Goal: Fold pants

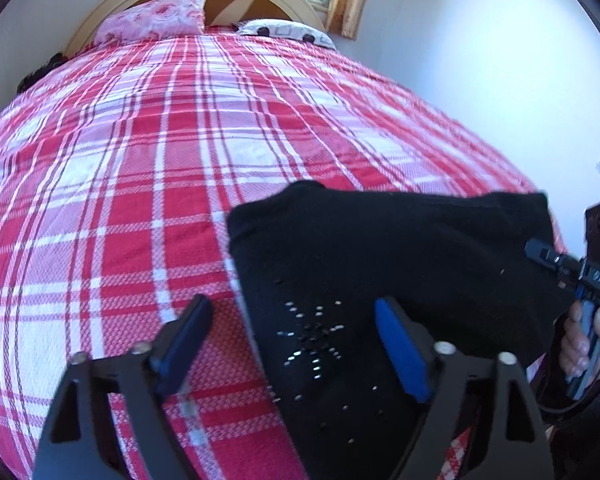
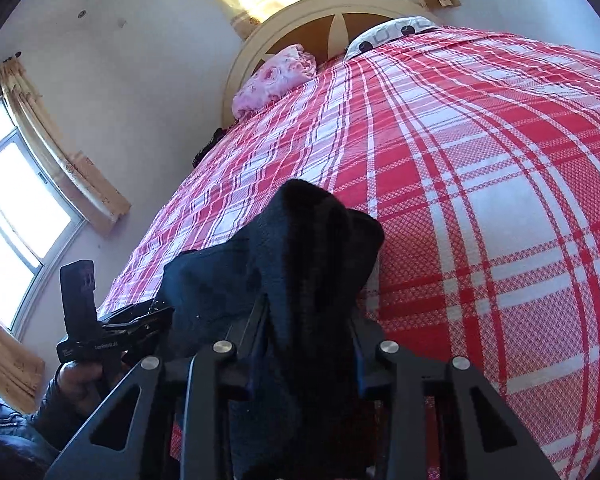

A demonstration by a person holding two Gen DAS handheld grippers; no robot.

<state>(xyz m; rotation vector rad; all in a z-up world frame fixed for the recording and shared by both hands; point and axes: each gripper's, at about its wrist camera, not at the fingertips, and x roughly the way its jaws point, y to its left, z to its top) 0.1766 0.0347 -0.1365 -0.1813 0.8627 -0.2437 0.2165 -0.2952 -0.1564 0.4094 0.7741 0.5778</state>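
On the near edge of the bed [image 1: 148, 168], at five o'clock in the left wrist view, lie the black pants [image 1: 380, 248], studded with small rhinestones. The left gripper [image 1: 296, 336] stands with jaws apart, one blue pad on the fabric, not pinching. The right gripper [image 2: 312, 320] has its jaws clamped on bunched pants cloth.

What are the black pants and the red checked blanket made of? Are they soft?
The pants look like soft, fuzzy knit cloth, maybe fleece: matte black, with small shiny studs on them. The blanket looks like woven cotton: you can see a tiny criss-cross weave in its squares. Both are probably soft, though pictures can't prove it.
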